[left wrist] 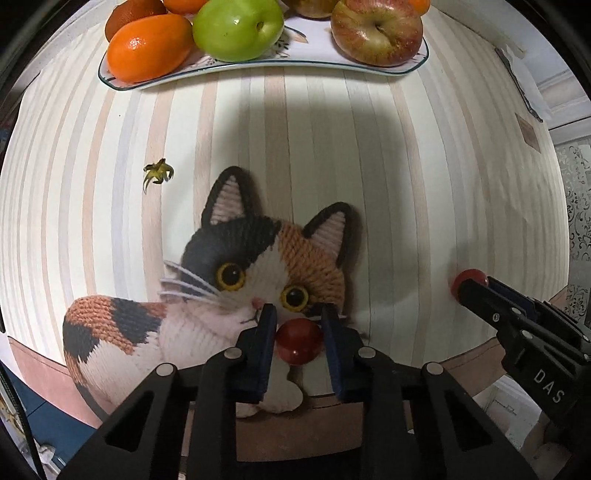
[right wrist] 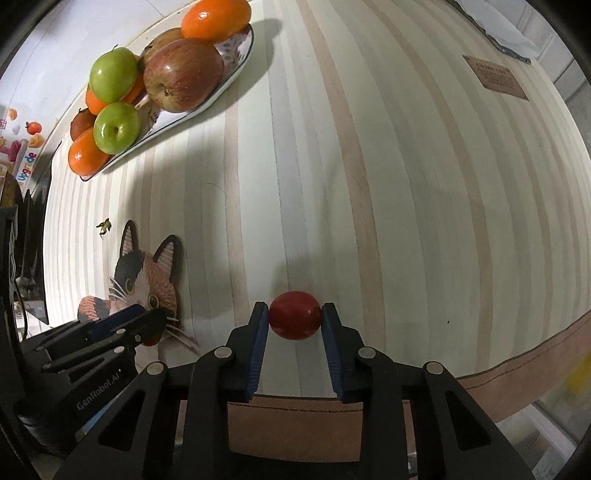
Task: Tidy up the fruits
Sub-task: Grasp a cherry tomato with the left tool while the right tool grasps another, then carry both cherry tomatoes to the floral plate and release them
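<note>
My left gripper [left wrist: 298, 332] is shut on a small red fruit [left wrist: 298, 341], just over the cat picture on the striped mat. My right gripper [right wrist: 294, 317] is shut on a second small red fruit [right wrist: 294, 315] near the mat's front edge. In the left wrist view the right gripper [left wrist: 471, 290] shows at the right with its red fruit [left wrist: 468, 277]. In the right wrist view the left gripper [right wrist: 153, 326] shows at the lower left. A plate [left wrist: 258, 66] at the far side holds oranges [left wrist: 149, 46], green apples [left wrist: 238, 27] and red apples [left wrist: 376, 31].
The plate [right wrist: 236, 62] sits at the far left in the right wrist view. A small dried fruit calyx [left wrist: 159, 173] lies on the striped mat [left wrist: 424, 177] left of the cat picture [left wrist: 236, 273]. The mat's brown front border [right wrist: 517, 369] runs close to both grippers.
</note>
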`<state>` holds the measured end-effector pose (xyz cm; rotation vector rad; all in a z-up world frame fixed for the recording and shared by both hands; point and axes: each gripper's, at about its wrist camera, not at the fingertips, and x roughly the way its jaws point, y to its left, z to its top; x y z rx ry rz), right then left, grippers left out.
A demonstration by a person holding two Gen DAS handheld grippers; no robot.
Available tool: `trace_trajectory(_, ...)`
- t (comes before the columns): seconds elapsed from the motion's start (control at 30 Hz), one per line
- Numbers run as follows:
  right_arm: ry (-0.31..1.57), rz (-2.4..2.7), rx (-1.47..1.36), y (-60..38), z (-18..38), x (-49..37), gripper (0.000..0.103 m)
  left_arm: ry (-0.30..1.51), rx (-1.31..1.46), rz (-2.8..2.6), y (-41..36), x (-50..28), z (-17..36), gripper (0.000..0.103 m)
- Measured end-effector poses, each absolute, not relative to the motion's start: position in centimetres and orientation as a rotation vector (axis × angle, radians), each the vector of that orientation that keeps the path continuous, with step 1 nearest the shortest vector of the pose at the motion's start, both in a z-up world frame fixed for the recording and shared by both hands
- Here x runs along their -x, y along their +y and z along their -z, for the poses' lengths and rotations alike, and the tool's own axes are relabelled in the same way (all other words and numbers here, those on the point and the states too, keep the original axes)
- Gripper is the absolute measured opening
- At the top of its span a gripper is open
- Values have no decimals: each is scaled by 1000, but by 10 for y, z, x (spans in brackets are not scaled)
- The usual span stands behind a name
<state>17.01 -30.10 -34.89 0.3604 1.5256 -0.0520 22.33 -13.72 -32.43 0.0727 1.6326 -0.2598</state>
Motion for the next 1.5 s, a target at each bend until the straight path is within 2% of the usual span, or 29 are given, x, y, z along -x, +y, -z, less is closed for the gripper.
trace_trajectory(0.53, 1347, -62, -444, -283, 294, -218, 31, 1480, 157, 234, -65, -284, 240, 22)
trace_trajectory(0.87, 1287, -133, -477, -248, 299, -284, 31, 1485, 382, 217, -35, -365, 260, 23)
trace_trajectory(1.3, 1282, -92, -464, -221, 325, -321, 32, 1460, 280, 200, -42, -402, 267, 24)
trace_trajectory(1.37, 1285, -79, -470, -220, 328, -323, 37, 1457, 279, 190, -42, -402, 265, 26)
trace_trajectory(1.5, 1271, -74, -497, -223, 328, -322, 47, 1443, 249, 169, -42, -400, 261, 41)
